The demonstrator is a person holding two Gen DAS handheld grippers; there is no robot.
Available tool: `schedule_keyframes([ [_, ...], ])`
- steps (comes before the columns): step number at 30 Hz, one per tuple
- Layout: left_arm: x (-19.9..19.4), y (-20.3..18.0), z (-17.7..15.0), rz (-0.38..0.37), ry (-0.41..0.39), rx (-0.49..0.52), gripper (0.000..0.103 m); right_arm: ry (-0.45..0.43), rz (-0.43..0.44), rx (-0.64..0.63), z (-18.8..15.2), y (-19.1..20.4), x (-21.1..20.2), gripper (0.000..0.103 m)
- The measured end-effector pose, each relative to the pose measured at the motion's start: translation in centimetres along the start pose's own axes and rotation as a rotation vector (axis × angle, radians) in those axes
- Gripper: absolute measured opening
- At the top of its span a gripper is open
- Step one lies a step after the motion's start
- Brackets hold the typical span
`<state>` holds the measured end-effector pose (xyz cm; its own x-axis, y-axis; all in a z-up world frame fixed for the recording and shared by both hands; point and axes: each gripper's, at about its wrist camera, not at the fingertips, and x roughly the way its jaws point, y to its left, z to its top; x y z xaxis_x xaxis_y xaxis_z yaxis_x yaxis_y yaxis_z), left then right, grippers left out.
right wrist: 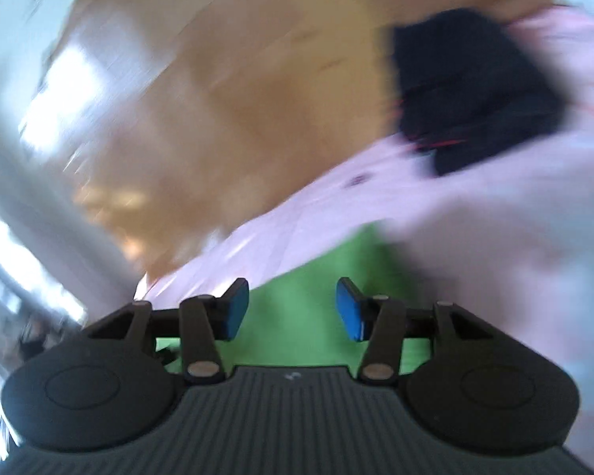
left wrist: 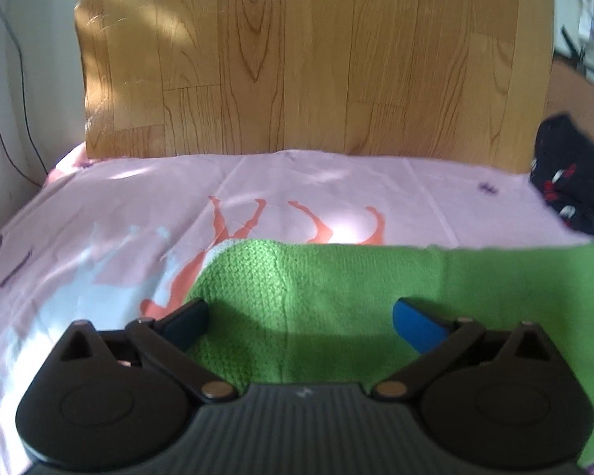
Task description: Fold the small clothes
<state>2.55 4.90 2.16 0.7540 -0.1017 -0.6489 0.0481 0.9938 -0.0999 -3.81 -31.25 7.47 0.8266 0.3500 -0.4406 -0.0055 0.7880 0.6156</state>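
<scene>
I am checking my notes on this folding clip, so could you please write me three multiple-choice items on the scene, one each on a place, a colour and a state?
1. Where does the dark garment lie relative to the green garment in the left wrist view?
A. Beyond it, to the right
B. On top of it
C. Nearer the camera, to the left

2. What colour is the sheet beneath the clothes?
A. Plain white
B. Pink with printed figures
C. Dark blue

3. How does the left gripper stand?
A. Shut on the green garment
B. Shut on the dark garment
C. Open, nothing pinched

Answers:
1 A: it sits at the sheet's far right edge, apart from the green one.
2 B: pink cloth with orange and pale figures.
3 C: its fingers are spread wide above the green fabric.
</scene>
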Motion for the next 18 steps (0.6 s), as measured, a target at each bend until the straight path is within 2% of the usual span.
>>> schedule_keyframes([
  [2, -1.2, 0.2, 0.3, -0.091, -0.013, -0.057, 0.102, -0.011, -0.059, 0.069, 0.2, -2.2, -2.0, 0.053],
  [5, -2.5, -0.4, 0.6, -0.203, -0.027, -0.078, 0.102, 0.038, -0.066, 0.126, -0.4, -4.0, -3.0, 0.053],
  [8, -1.9, -1.3, 0.6, -0.283, 0.020, -0.066, 0.091, 0.131, -0.047, 0.150, -1.5, -4.4, -1.8, 0.052],
  [9, -1.4, -1.6, 0.4, -0.295, 0.047, -0.065, 0.086, 0.118, -0.036, 0.137, -1.8, -4.2, -1.6, 0.052],
  [11, 0.1, -2.1, -0.2, -0.280, 0.104, -0.054, 0.085, 0.115, -0.028, 0.134, -1.9, -3.8, -1.1, 0.052],
  [12, 0.1, -2.5, -0.6, -0.264, 0.085, -0.026, 0.087, 0.117, -0.018, 0.149, -1.9, -3.9, -1.0, 0.049],
  [13, 0.1, -3.3, -0.8, -0.243, 0.082, 0.013, 0.088, 0.139, -0.006, 0.173, -1.8, -3.9, -0.5, 0.034],
  [14, 0.1, -4.1, -1.0, -0.208, 0.079, 0.053, 0.088, 0.183, 0.019, 0.219, -2.0, -4.1, 0.3, 0.030],
  [16, 0.0, -5.1, -1.4, -0.162, 0.076, 0.107, 0.088, 0.201, 0.086, 0.308, -2.0, -4.1, 0.6, 0.030],
  [18, -0.2, -5.1, -1.2, -0.163, 0.083, 0.111, 0.088, 0.176, 0.167, 0.310, -1.1, -2.6, -0.1, 0.028],
])
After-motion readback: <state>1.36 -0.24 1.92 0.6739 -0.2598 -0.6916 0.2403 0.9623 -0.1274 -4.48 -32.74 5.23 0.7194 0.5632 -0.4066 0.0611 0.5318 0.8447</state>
